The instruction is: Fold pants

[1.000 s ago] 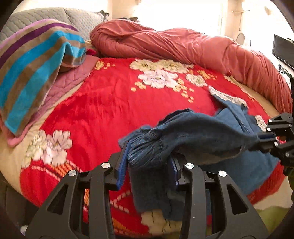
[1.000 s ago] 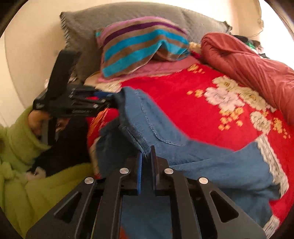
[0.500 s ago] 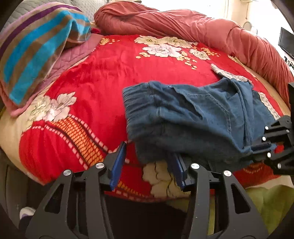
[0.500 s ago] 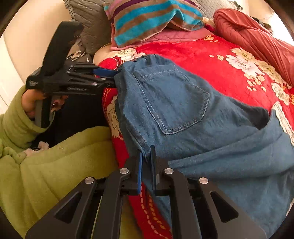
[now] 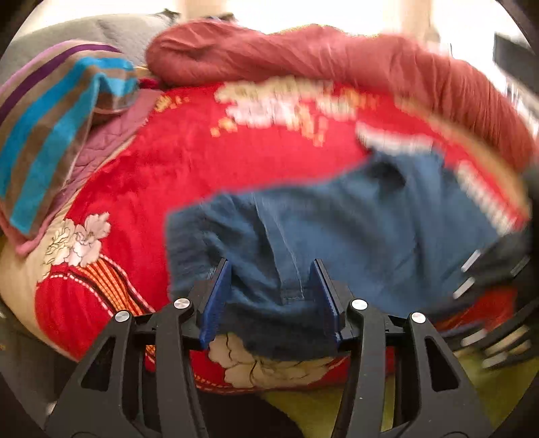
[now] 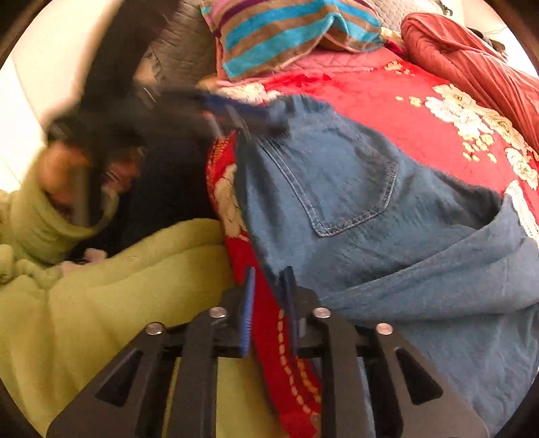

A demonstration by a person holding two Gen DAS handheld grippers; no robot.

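Bed (image 5: 188, 161) with red floral blanket, rust quilt (image 5: 337, 57) bunched at back, striped towel (image 6: 289, 30), grey headboard (image 5: 111, 30); bright backlight.

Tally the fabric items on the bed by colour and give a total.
Blue: 1, the denim pants
Red floral: 1, the blanket
Rust red: 1, the rolled quilt
Striped: 1, the towel
Pink: 1, the quilted pad
Total: 5

Bed (image 5: 30, 269) under red floral blanket (image 5: 188, 168). Blue jeans (image 5: 353, 236) spread at 4 o'clock; striped pillow (image 5: 50, 134) at 10; rolled red quilt (image 5: 337, 60) at 12–2.
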